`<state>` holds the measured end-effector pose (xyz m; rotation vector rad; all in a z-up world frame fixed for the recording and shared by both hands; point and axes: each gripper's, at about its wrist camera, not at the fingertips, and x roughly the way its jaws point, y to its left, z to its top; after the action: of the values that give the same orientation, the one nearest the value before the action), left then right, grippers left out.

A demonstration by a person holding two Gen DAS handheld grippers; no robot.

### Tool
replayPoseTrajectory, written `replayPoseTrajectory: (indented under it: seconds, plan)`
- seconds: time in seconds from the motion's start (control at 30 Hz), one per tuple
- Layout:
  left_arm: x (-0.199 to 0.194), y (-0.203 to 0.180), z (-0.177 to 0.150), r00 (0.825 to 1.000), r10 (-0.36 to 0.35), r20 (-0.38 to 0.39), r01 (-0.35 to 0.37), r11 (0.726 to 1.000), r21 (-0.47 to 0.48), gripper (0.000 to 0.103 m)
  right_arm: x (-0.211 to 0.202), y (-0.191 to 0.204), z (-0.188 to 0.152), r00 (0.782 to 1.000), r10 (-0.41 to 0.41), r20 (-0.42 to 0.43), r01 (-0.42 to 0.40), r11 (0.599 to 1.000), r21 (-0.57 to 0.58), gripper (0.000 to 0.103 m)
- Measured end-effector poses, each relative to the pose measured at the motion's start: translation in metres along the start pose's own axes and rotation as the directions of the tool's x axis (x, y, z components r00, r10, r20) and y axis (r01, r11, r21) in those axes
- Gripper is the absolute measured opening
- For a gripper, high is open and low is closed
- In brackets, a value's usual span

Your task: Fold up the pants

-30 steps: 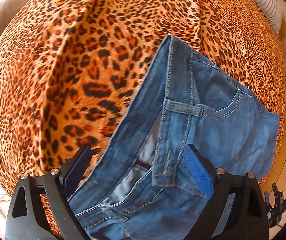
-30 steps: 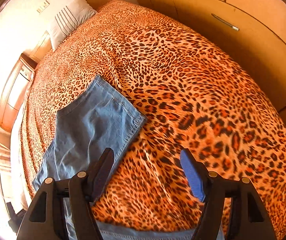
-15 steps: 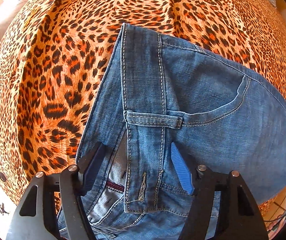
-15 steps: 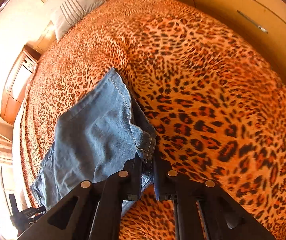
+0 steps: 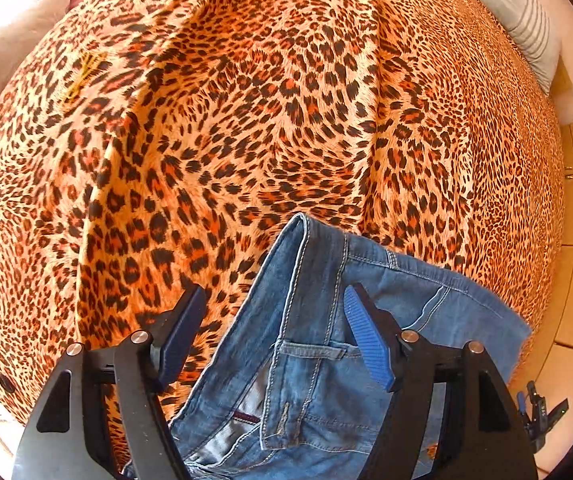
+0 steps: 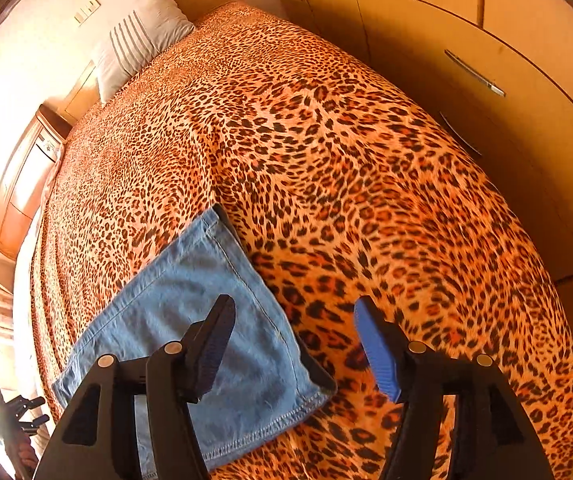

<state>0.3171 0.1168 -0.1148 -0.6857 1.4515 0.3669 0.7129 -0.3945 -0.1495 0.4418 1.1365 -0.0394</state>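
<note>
Since the earlier frames both grippers have let go and drawn back from the jeans: the right gripper, which half a second ago had its jaws pinched together on the hem of a leg, now hangs above that hem with its jaws spread and still opening, nothing between the pads. The left gripper, which was low over the waistband, now sits further off, so more of the leopard-print bedspread shows ahead of it; its jaws are apart and widening slightly, the waistband below them but not pressed by either pad.

The jeans lie on the bed near its foot end, waistband and belt loop under the left wrist camera, with the fly open and the pale inner lining showing. In the right wrist view the leg end lies flat, one layer on top of another with hems roughly matched. A striped pillow sits at the far head of the bed, well apart from the denim.

By my reading, the lengthwise fold, one leg laid over the other, looks done and has just been released. What seems left is bringing the hems up toward the waistband, perhaps more than once, and smoothing the result. The waistband end looks somewhat rumpled and may need straightening first.
</note>
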Motion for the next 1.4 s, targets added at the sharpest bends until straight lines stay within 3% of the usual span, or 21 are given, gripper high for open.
replayPoseTrajectory:
  seconds: [0.17,0.37,0.5,0.63,0.73,0.87,1.0,1.03,1.1,1.13,1.17,1.2,1.23,1.3,1.4]
  plan:
    - [0.045,-0.005,0.031,0.995,0.067,-0.074,-0.065,0.997,0.030,0.072,0.037,0.026,0.022,0.999,0.028,-0.046,-0.027,0.999,0.017,0.065]
    - [0.083,-0.048,0.056,0.994,0.078,-0.074,-0.072,0.994,0.086,0.072,0.069,0.062,0.043,0.996,0.028,-0.085,-0.032,0.998,-0.047,0.071]
    - [0.081,-0.062,0.083,0.992,0.107,-0.072,-0.098,0.988,0.118,0.072,0.087,0.077,0.051,0.995,0.010,-0.100,-0.017,0.997,-0.073,0.073]
    - [0.083,-0.079,0.111,0.988,0.143,-0.049,-0.133,0.977,0.164,0.072,0.112,0.087,0.052,0.986,0.042,-0.160,-0.054,0.996,-0.070,0.074]
    - [0.081,-0.085,0.127,0.989,0.146,-0.036,-0.136,0.969,0.205,0.072,0.119,0.100,0.047,0.988,0.021,-0.150,-0.043,0.988,-0.146,0.086]
    - [0.104,-0.097,0.128,0.970,0.230,-0.074,-0.193,0.922,0.336,0.074,0.128,0.118,0.041,0.987,-0.055,-0.153,0.013,0.965,-0.264,0.092]
    - [0.122,-0.112,0.122,0.964,0.247,-0.095,-0.185,0.884,0.429,0.074,0.134,0.131,0.035,0.979,-0.136,-0.153,0.073,0.930,-0.360,0.091]
    - [0.123,-0.115,0.118,0.964,0.253,-0.086,-0.190,0.874,0.448,0.074,0.135,0.134,0.033,0.976,-0.160,-0.146,0.093,0.919,-0.382,0.090]
    - [0.122,-0.125,0.114,0.968,0.245,-0.052,-0.189,0.851,0.489,0.059,0.134,0.138,0.030,0.973,-0.196,-0.119,0.131,0.903,-0.410,0.079]
    - [0.120,-0.131,0.114,0.971,0.236,-0.042,-0.183,0.844,0.504,0.039,0.132,0.140,0.028,0.975,-0.192,-0.110,0.132,0.903,-0.409,0.075]
    - [0.119,-0.139,0.112,0.973,0.228,-0.032,-0.179,0.837,0.517,0.021,0.129,0.141,0.025,0.977,-0.190,-0.101,0.134,0.904,-0.405,0.062]
    - [0.119,-0.146,0.108,0.974,0.227,-0.014,-0.185,0.828,0.530,0.016,0.126,0.142,0.024,0.978,-0.189,-0.093,0.137,0.905,-0.403,0.045]
    - [0.116,-0.152,0.107,0.972,0.236,0.019,-0.208,0.814,0.542,0.009,0.116,0.140,0.017,0.980,-0.176,-0.093,0.125,0.908,-0.400,0.039]
    - [0.111,-0.168,0.100,0.966,0.243,0.088,-0.250,0.790,0.560,0.006,0.102,0.143,0.006,0.984,-0.163,-0.074,0.120,0.907,-0.404,0.020]
    - [0.089,-0.174,0.085,0.967,0.199,0.160,-0.255,0.787,0.562,0.005,0.078,0.145,-0.007,0.992,-0.126,-0.031,0.103,0.911,-0.398,0.016]
